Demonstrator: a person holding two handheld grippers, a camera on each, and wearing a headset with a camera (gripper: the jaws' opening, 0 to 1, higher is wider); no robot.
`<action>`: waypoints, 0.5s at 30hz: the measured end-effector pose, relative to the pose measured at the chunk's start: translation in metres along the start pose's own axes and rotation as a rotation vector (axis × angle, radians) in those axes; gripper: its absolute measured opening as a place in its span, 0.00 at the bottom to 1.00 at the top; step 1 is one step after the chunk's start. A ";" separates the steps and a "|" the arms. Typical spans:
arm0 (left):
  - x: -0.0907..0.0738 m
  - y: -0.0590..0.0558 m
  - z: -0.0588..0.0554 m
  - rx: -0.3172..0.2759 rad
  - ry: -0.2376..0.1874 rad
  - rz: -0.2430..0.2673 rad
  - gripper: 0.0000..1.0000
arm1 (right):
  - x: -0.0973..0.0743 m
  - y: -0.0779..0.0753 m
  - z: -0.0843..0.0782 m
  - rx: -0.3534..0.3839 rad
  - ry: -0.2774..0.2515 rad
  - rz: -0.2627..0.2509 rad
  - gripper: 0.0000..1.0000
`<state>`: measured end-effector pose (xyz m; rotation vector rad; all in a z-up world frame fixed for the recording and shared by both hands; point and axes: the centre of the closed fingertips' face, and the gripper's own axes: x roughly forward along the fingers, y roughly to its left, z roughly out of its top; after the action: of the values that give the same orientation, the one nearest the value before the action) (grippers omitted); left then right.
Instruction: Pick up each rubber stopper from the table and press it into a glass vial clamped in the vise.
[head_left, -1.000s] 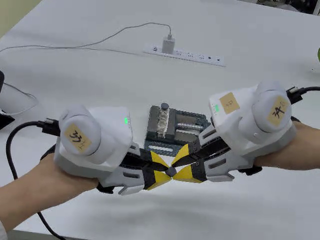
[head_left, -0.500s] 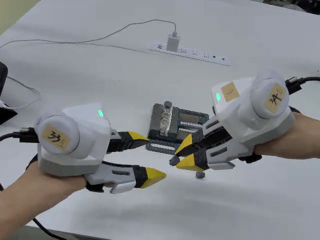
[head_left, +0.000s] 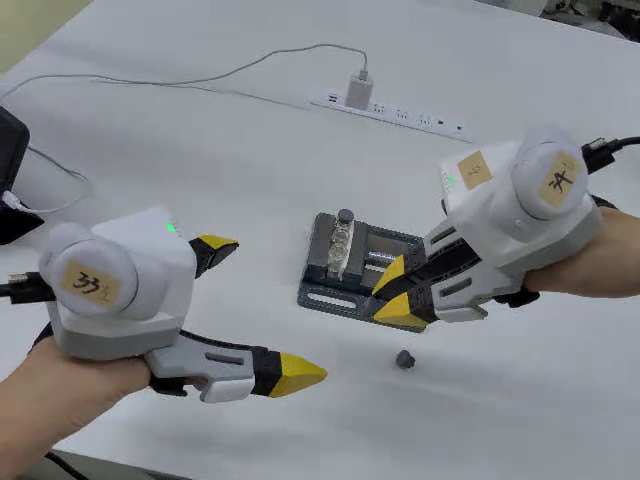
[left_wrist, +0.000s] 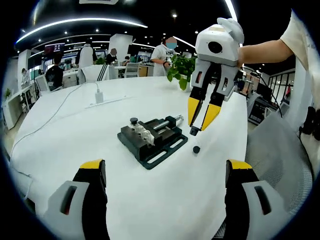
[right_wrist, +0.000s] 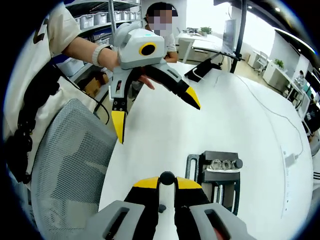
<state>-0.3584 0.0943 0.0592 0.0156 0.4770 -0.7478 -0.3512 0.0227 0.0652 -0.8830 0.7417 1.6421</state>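
Note:
A small dark vise (head_left: 322, 290) stands mid-table with glass vials (head_left: 343, 248) clamped in it; the far vial wears a dark stopper (head_left: 346, 216). My right gripper (head_left: 378, 304) hovers at the vise's right front corner, shut on a dark rubber stopper (right_wrist: 167, 177) that peeks out between its yellow tips (left_wrist: 193, 132). Another stopper (head_left: 404, 358) lies loose on the table in front of the vise (left_wrist: 152, 137). My left gripper (head_left: 258, 308) is wide open and holds nothing, off to the left of the vise.
A white power strip (head_left: 395, 110) with a charger (head_left: 358, 90) and a cable lies at the far side. A black object (head_left: 10, 150) sits at the left edge. A grey mesh chair (right_wrist: 65, 165) stands beside the table.
The two grippers met over a stopper; since then my left gripper has opened and drawn back left. My right gripper has moved toward the vise with a stopper.

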 end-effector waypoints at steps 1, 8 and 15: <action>0.000 0.000 0.000 -0.002 0.002 -0.002 0.99 | 0.000 -0.002 -0.001 -0.002 0.007 -0.002 0.06; 0.002 0.003 -0.003 0.018 0.015 -0.002 0.99 | -0.004 -0.030 0.001 -0.041 0.034 -0.009 0.05; 0.002 0.005 -0.005 0.022 0.015 -0.002 0.99 | -0.006 -0.057 0.006 -0.112 0.082 -0.013 0.05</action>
<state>-0.3558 0.0975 0.0531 0.0411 0.4838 -0.7556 -0.2961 0.0376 0.0717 -1.0381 0.7036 1.6570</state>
